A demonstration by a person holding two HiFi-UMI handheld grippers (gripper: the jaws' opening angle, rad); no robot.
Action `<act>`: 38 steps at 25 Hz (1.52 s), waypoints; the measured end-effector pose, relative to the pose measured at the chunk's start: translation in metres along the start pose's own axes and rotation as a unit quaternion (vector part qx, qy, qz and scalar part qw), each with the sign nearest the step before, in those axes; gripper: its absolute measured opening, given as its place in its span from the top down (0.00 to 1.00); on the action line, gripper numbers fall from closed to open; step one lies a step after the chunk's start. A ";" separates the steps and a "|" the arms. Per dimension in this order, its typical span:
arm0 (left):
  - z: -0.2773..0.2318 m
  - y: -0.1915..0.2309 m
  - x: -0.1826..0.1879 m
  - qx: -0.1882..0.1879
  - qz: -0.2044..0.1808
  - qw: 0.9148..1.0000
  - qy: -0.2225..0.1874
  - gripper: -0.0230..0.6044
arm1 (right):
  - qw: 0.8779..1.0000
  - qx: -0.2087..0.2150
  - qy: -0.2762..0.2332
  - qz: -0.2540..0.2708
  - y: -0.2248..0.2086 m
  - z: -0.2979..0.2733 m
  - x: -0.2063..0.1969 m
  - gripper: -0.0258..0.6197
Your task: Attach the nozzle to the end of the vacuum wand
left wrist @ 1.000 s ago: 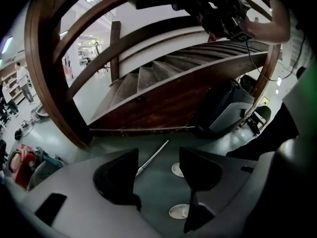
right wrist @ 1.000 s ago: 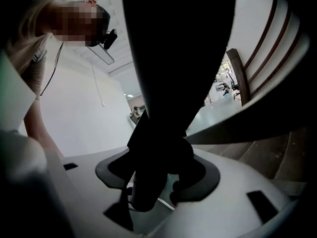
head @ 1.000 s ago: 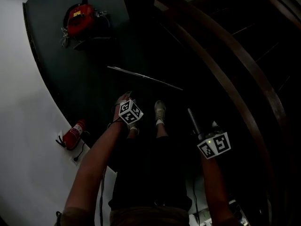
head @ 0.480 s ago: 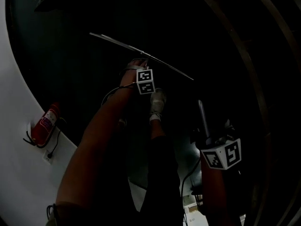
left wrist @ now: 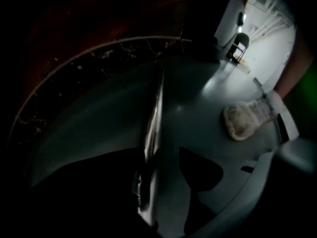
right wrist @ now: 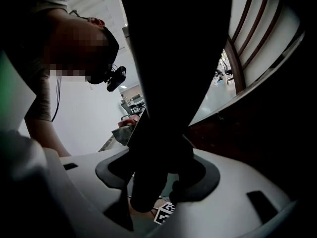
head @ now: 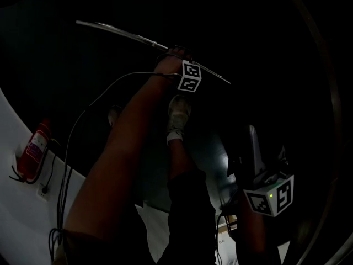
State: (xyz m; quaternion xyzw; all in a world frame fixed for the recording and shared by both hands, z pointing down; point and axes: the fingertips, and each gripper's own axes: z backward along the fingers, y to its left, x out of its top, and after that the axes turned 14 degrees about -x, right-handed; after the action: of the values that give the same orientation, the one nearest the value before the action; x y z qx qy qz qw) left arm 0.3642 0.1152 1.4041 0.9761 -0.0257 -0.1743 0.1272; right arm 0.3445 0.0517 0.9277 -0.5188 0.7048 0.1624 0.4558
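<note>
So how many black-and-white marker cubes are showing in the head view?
2. One marker cube rides the left claw over the long silver metal wand; the other marker cube rides the right claw, lower right, which grips the grey nozzle. None seems hidden.

The dark grey-green floor (left wrist: 208, 98) is dimly lit and faintly glossy. In the head view, a curved white wall (head: 16, 225) is recorded at 8 o'clock. A red fire extinguisher (head: 33, 148) is set against it, with a wall socket (head: 42, 191) just below. In the left gripper view, a brightly lit white corridor (left wrist: 270, 38) is noted at 1 o'clock, with a dark chair (left wrist: 239, 44) in it. In the right gripper view, wooden balusters (right wrist: 237, 68) are seen at 2 o'clock.
</note>
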 end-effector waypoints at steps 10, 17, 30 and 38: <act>0.086 -0.030 0.017 -0.002 -0.019 1.000 -0.001 0.71 | 0.999 -0.025 0.005 0.020 0.012 0.057 0.055 0.58; 0.288 -0.073 0.023 0.038 -0.045 0.995 -0.080 0.71 | 0.998 -0.010 -0.052 0.021 0.060 0.116 0.184 0.58; 0.595 -0.085 -0.065 0.206 0.102 0.964 -0.132 0.72 | 0.986 0.012 -0.159 0.052 0.167 0.199 0.404 0.58; 0.717 -0.093 -0.161 0.254 0.268 0.920 -0.130 0.72 | 0.978 0.035 -0.199 0.054 0.259 0.223 0.488 0.58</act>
State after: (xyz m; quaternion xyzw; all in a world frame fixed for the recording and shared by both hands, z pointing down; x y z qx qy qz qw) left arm -0.0346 0.0486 0.7833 0.9011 -0.3457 -0.2466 -0.0878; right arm 0.2002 0.0292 0.3499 -0.4211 0.6324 0.2622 0.5950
